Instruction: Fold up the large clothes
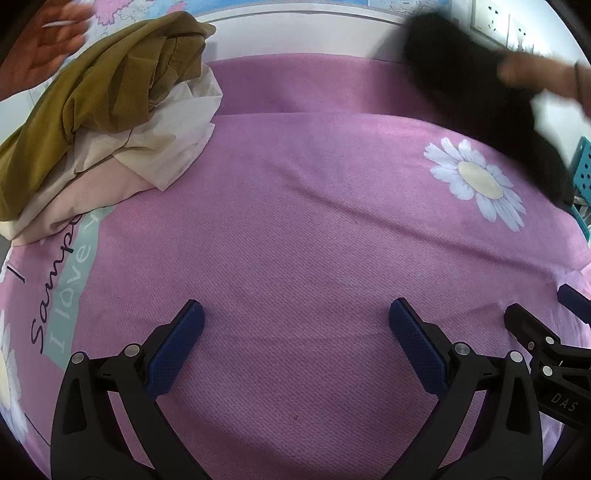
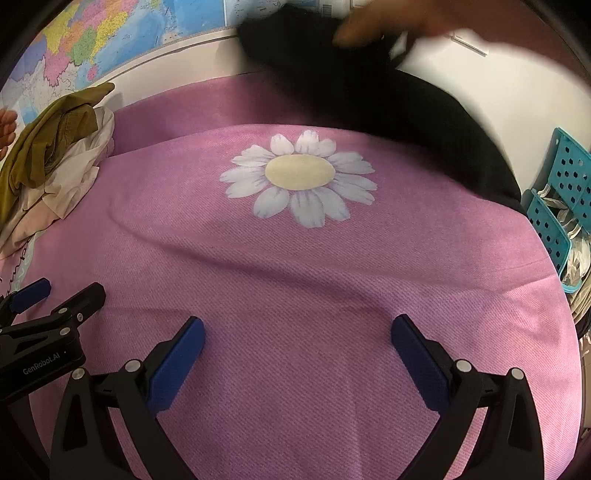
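Observation:
A black garment (image 1: 476, 81) hangs blurred in a bare hand (image 1: 532, 70) at the far right, over the pink bed sheet (image 1: 295, 221); it also shows in the right wrist view (image 2: 388, 99). My left gripper (image 1: 295, 325) is open and empty, low over the sheet. My right gripper (image 2: 295, 339) is open and empty beside it, also seen in the left wrist view (image 1: 543, 317). The left gripper shows at the left of the right wrist view (image 2: 59, 295).
A pile of olive, cream and pink clothes (image 1: 92, 122) lies at the far left of the bed. Another hand (image 1: 40, 48) is above it. A teal perforated basket (image 2: 561, 206) stands at the right edge. A wall map (image 2: 110, 33) hangs behind.

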